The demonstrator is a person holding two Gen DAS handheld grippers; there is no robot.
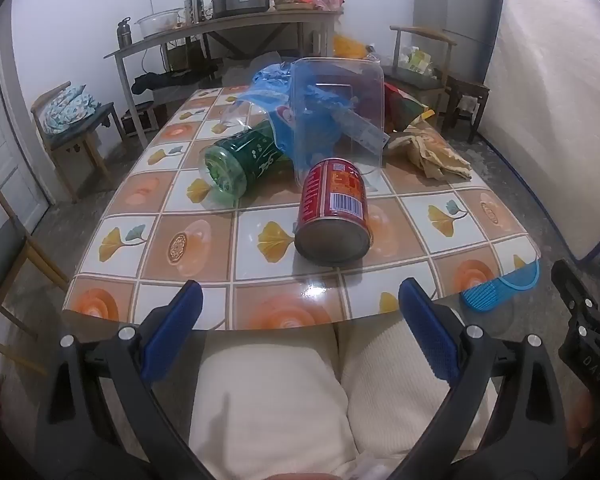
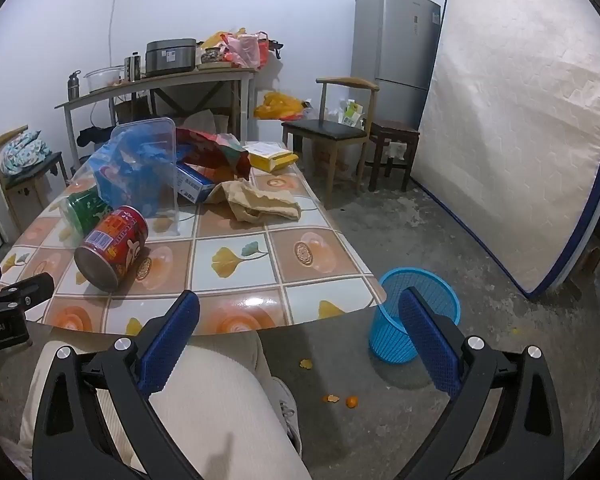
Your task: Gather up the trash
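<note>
Left wrist view shows the left tool [image 1: 300, 332] spread wide and holding nothing, back from the desk's [image 1: 260, 312] near edge; the right tool [image 2: 300, 336] is likewise wide and unloaded. Nothing looks collected yet: the red can [image 1: 334, 210] lies on its side near the front edge, with the green bottle [image 1: 242, 160], clear tub [image 1: 338, 116], blue bag [image 2: 128, 172] and crumpled paper [image 2: 260, 200] farther back. A blue basket [image 2: 416, 312] waits on the floor by the near right corner.

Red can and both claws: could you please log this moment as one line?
left claw open | right claw open | red can on its side on table | blue basket on floor
</note>
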